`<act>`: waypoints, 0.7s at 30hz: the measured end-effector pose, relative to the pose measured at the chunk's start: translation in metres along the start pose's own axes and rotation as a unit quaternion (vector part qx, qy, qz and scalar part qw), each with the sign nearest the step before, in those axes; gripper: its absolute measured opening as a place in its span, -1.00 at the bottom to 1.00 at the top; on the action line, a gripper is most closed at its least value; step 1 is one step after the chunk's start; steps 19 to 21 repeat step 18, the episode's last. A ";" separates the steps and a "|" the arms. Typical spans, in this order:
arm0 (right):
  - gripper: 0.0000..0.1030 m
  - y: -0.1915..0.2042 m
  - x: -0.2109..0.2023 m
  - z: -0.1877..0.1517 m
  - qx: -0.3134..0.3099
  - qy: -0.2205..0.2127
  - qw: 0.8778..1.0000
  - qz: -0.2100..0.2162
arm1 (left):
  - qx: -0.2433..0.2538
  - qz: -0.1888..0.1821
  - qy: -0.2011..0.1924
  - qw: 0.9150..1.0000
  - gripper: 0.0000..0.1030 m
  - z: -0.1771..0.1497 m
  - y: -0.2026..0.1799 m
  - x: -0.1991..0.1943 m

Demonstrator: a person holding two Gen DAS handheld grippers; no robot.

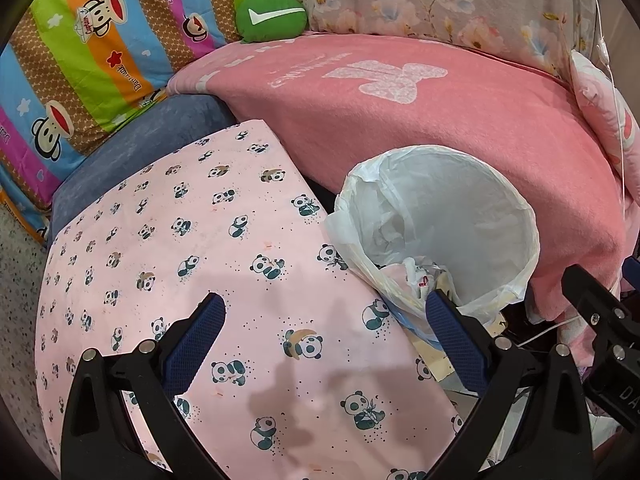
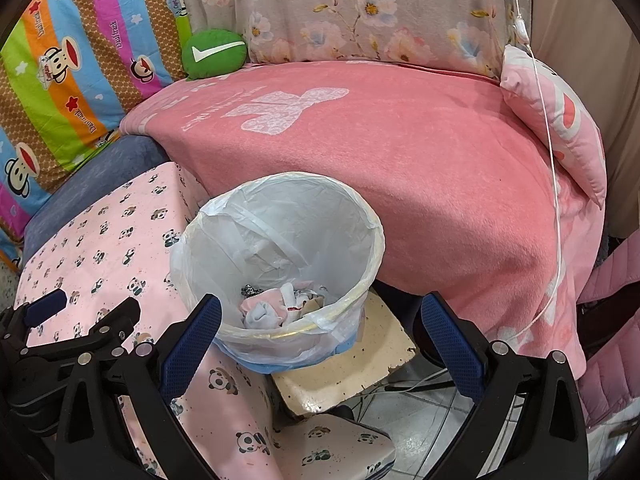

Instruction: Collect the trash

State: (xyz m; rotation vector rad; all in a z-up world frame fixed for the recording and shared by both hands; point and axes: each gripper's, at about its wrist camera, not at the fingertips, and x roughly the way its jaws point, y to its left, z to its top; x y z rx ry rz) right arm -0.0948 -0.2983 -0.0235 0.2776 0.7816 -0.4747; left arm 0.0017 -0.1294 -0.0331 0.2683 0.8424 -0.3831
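Observation:
A round bin lined with a white plastic bag (image 2: 280, 216) stands on a cream stool (image 2: 360, 364) beside the pink bed. Crumpled white and pink trash (image 2: 280, 304) lies at its bottom. In the left wrist view the bin (image 1: 448, 216) is to the right, with trash (image 1: 416, 276) inside. My left gripper (image 1: 326, 332) is open and empty over the pink panda-print surface (image 1: 180, 248). It also shows in the right wrist view (image 2: 80, 320) at the lower left. My right gripper (image 2: 320, 328) is open and empty just in front of the bin.
A pink blanket (image 2: 400, 152) covers the bed behind the bin. A green cushion (image 2: 214, 54), a striped monkey-print quilt (image 2: 72, 72) and a floral pillow (image 2: 360, 16) lie at the back. A white cord (image 2: 554, 184) hangs at right. Tiled floor (image 2: 420, 420) shows below.

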 end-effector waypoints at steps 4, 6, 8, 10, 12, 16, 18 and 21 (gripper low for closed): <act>0.92 0.000 0.000 0.000 0.000 0.000 1.000 0.000 | 0.001 -0.001 0.001 1.000 0.86 0.001 0.000 0.000; 0.92 0.000 0.000 0.000 -0.001 0.000 1.000 -0.001 | -0.002 -0.003 0.004 1.000 0.86 0.002 0.000 0.001; 0.92 0.000 0.000 0.001 -0.001 0.000 1.000 -0.001 | -0.002 -0.002 0.004 1.000 0.86 0.003 0.001 0.001; 0.92 -0.001 0.000 0.001 0.000 0.001 1.000 -0.001 | -0.001 0.002 0.004 1.000 0.86 0.003 0.000 0.001; 0.92 -0.001 0.000 0.001 -0.001 0.001 1.000 -0.001 | -0.001 0.002 0.005 1.000 0.86 0.003 0.000 0.001; 0.92 -0.001 0.000 0.001 -0.001 0.001 1.000 -0.002 | 0.001 -0.005 0.007 1.000 0.86 0.003 0.001 0.003; 0.92 -0.001 0.000 0.002 -0.001 0.001 1.000 -0.002 | 0.003 -0.006 0.007 1.000 0.86 0.003 0.000 0.004; 0.92 -0.001 0.000 0.002 -0.001 0.001 1.000 -0.002 | 0.003 -0.006 0.007 1.000 0.86 0.003 0.000 0.004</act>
